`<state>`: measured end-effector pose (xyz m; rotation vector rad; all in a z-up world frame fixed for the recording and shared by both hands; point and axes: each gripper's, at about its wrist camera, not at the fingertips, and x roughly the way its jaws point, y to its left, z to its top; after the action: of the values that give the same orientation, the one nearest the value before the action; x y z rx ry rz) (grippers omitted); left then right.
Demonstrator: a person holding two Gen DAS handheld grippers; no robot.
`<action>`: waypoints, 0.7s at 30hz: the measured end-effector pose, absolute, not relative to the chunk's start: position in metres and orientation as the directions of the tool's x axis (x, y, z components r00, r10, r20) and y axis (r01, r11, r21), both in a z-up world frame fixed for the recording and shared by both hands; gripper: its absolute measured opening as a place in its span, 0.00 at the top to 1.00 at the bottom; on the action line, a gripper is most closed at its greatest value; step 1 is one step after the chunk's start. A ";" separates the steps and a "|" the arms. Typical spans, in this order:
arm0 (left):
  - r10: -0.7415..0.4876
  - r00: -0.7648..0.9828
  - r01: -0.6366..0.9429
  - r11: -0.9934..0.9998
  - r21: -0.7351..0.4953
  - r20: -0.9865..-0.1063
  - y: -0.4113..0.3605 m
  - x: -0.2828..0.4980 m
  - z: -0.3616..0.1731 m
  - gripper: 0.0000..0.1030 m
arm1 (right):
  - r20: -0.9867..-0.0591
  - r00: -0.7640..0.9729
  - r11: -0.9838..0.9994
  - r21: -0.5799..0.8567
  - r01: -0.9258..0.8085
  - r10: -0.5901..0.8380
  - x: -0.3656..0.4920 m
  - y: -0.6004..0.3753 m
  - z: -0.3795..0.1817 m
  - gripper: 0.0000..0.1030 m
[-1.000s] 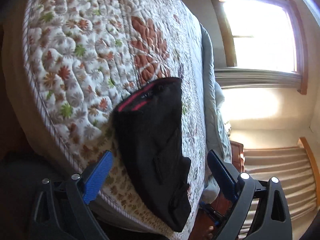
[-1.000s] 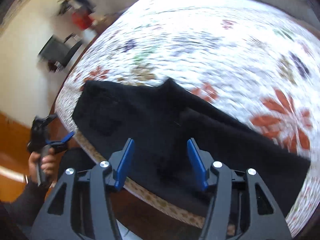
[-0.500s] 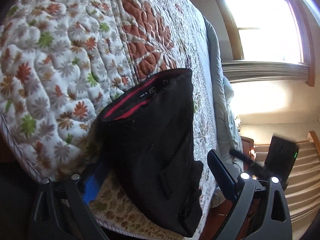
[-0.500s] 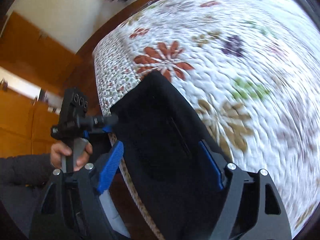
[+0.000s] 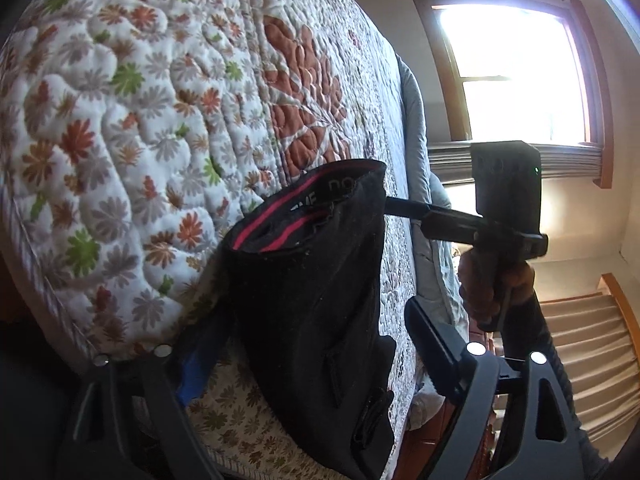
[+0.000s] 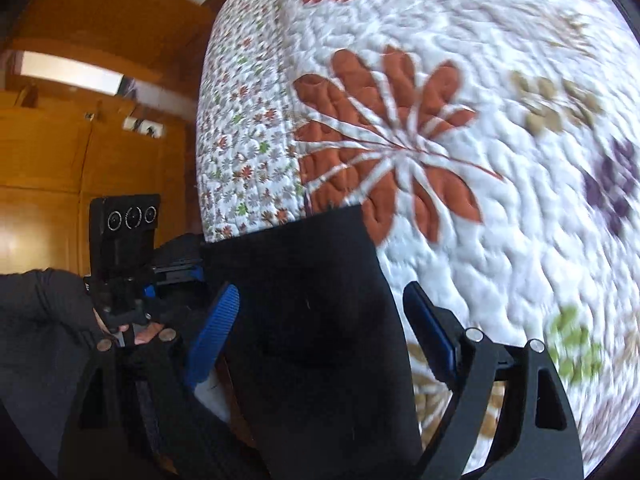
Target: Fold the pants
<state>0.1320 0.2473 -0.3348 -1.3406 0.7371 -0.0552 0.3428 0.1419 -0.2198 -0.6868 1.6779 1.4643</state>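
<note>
Black pants [image 5: 316,304] with a red-striped waistband [image 5: 280,220] lie on the floral quilt at the bed's near edge. My left gripper [image 5: 308,360] is open, its jaws on either side of the pants; the left blue finger [image 5: 196,372] is partly under the fabric. My right gripper [image 6: 320,328] is open around the other side of the pants [image 6: 316,320]. It also shows in the left wrist view [image 5: 404,210], reaching the waistband's far corner. The left gripper appears in the right wrist view [image 6: 180,268] at the fabric's left edge.
The quilted bed [image 5: 140,100] fills most of both views. A grey blanket [image 5: 416,128] runs along its far side. A bright window [image 5: 516,76] and stairs [image 5: 584,344] lie beyond. Wooden cabinets [image 6: 60,140] stand left of the bed.
Both grippers have moved in to the waistband end of the pants, now straddling the fabric. The right gripper has come into the left wrist view at the waistband corner.
</note>
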 end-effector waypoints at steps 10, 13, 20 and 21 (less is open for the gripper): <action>-0.430 0.747 -0.389 0.336 -0.858 -0.507 0.246 0.129 -0.329 0.35 | -0.768 -0.640 0.184 0.629 -0.755 0.002 0.342 0.160 -0.262 0.50; -0.429 0.739 -0.395 0.348 -0.850 -0.519 0.244 0.131 -0.326 0.61 | -0.770 -0.638 0.189 0.629 -0.754 0.022 0.349 0.153 -0.252 0.68; -0.428 0.749 -0.342 0.405 -0.848 -0.506 0.240 0.127 -0.297 0.70 | -0.820 -0.571 0.156 0.571 -0.806 0.050 0.343 0.138 -0.202 0.70; -0.427 0.750 -0.333 0.416 -0.846 -0.505 0.237 0.132 -0.291 0.70 | -0.832 -0.552 0.147 0.553 -0.820 0.054 0.341 0.135 -0.191 0.70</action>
<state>0.1319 0.2366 -0.2914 -1.1721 0.7648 -0.0668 0.3411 0.1351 -0.1908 -0.7445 1.6874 1.4973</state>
